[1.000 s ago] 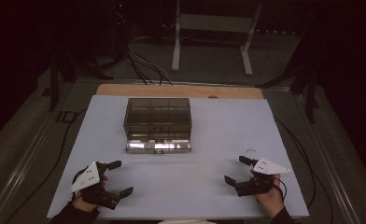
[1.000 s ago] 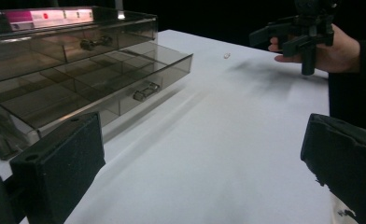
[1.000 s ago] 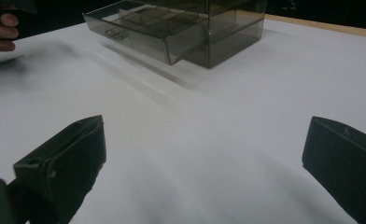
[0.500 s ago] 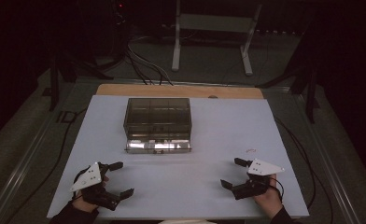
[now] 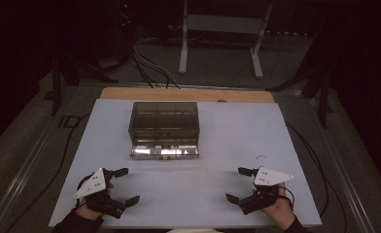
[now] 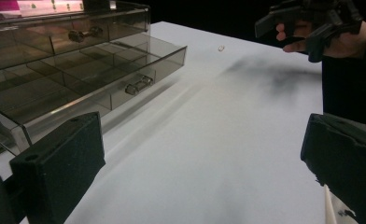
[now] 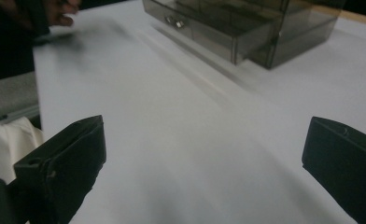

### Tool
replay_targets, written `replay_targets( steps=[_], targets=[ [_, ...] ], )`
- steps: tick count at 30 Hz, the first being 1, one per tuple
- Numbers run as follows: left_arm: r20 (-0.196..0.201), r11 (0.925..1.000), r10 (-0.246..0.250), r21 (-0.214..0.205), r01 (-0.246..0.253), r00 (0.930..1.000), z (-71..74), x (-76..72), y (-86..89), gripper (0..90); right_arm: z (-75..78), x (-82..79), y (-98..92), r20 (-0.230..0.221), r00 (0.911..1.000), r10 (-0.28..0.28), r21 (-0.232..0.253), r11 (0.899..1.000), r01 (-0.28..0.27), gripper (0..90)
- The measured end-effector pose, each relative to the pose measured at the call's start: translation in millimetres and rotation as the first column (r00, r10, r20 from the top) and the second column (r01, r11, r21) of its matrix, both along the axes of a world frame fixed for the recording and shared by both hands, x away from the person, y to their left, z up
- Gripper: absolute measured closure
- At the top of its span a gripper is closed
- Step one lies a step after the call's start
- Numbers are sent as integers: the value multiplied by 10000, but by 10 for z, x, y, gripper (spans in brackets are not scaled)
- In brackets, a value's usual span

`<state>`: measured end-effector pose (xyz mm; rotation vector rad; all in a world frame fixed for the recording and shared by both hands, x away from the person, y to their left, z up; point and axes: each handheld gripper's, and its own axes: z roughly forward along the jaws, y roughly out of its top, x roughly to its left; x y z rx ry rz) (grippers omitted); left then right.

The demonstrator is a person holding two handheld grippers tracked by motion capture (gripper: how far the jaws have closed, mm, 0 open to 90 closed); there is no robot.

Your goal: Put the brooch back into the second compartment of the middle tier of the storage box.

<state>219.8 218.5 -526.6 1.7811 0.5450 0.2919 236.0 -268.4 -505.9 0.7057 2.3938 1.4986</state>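
Tabletop: white sheet over a wooden board; a strip of bare wood shows along the far edge.
Drawer box: smoky clear plastic, set toward the far edge, slightly left of the centre line.
Lower drawer: pulled out toward the near edge; the left gripper view shows it split into compartments, with a small handle on its front.
Upper drawer: pushed in; its handle shows in the left gripper view.
Small item: pale, thin and curved, lying on the tabletop near the right edge, well apart from the box; too small to identify.
Left gripper: held in the left hand near the near left corner, above the tabletop; jaws spread wide, nothing between them.
Right gripper: held in the right hand near the near right corner; jaws spread wide, nothing between them.
Spacing: both grippers well apart from the box and from each other.
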Motion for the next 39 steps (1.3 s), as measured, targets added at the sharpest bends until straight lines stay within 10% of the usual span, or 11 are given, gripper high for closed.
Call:
replay_targets(
  steps=[16, 39],
  targets=[
    [8, 9999, 113, -61, -113, 9999, 0, 2, 12, 6, 317, 97, 26, 648, 9979, -93, 397, 9992, 68, 0],
    [30, 9999, 150, -69, -150, 9999, -2, 2, 12, 6, 545, 513, -273, 953, 9750, -2008, 540, 9790, 1964, 0]
  ],
)
